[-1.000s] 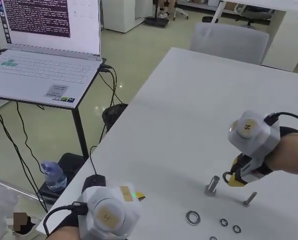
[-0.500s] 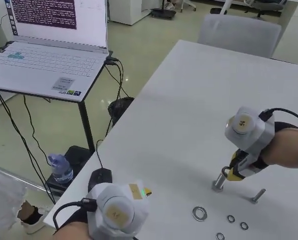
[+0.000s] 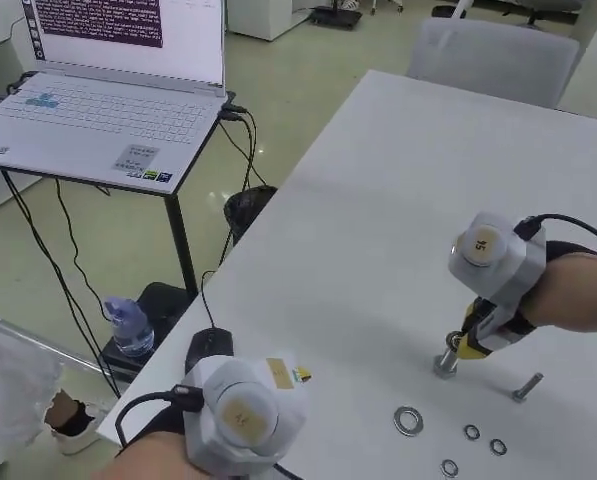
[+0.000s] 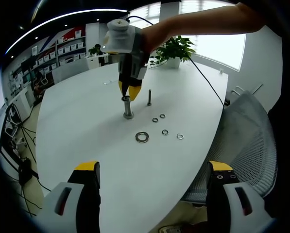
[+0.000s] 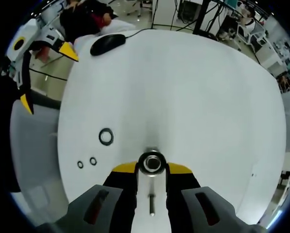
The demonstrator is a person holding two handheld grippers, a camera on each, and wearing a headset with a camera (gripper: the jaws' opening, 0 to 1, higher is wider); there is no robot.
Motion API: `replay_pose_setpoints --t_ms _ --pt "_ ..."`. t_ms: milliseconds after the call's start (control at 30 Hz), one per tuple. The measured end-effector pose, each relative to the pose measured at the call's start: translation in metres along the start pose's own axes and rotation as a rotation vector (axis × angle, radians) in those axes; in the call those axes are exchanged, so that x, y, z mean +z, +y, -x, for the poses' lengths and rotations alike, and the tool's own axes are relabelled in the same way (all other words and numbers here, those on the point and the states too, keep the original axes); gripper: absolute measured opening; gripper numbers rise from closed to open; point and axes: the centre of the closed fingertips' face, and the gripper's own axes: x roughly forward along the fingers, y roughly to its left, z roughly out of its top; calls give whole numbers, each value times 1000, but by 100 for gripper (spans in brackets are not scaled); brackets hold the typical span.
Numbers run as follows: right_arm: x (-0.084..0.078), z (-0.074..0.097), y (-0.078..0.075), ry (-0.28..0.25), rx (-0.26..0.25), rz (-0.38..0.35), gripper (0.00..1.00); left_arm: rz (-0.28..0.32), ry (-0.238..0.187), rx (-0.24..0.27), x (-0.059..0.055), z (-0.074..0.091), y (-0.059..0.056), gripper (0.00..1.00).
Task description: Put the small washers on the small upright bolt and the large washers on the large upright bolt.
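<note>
The large upright bolt (image 3: pixel 445 365) stands on the white table (image 3: pixel 378 200), and the small upright bolt (image 3: pixel 527 386) is just to its right. My right gripper (image 3: pixel 456 345) is shut on a large washer (image 5: pixel 151 162), which it holds at the top of the large bolt (image 4: pixel 128 110). A second large washer (image 3: pixel 409 421) lies flat in front of the bolts. Several small washers (image 3: pixel 472 432) lie next to it. My left gripper (image 4: pixel 152 167) is open with nothing between its fingers, near the table's front edge.
A black mouse (image 3: pixel 210 347) sits at the table's near left corner. Left of the table, a laptop (image 3: pixel 98 100) rests on a stand, with cables and a water bottle (image 3: pixel 130 325) on the floor. A grey chair (image 3: pixel 493 55) stands at the far end.
My right gripper has carried the large washer left, from beside the large bolt to over its top. The head camera has shifted. The left gripper has stayed put.
</note>
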Motion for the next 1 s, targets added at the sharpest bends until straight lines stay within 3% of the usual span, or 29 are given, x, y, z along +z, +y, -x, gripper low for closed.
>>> replay_pose_setpoints --t_ms 1000 --pt "-6 -34 9 65 25 6 21 5 19 -17 -10 2 -13 85"
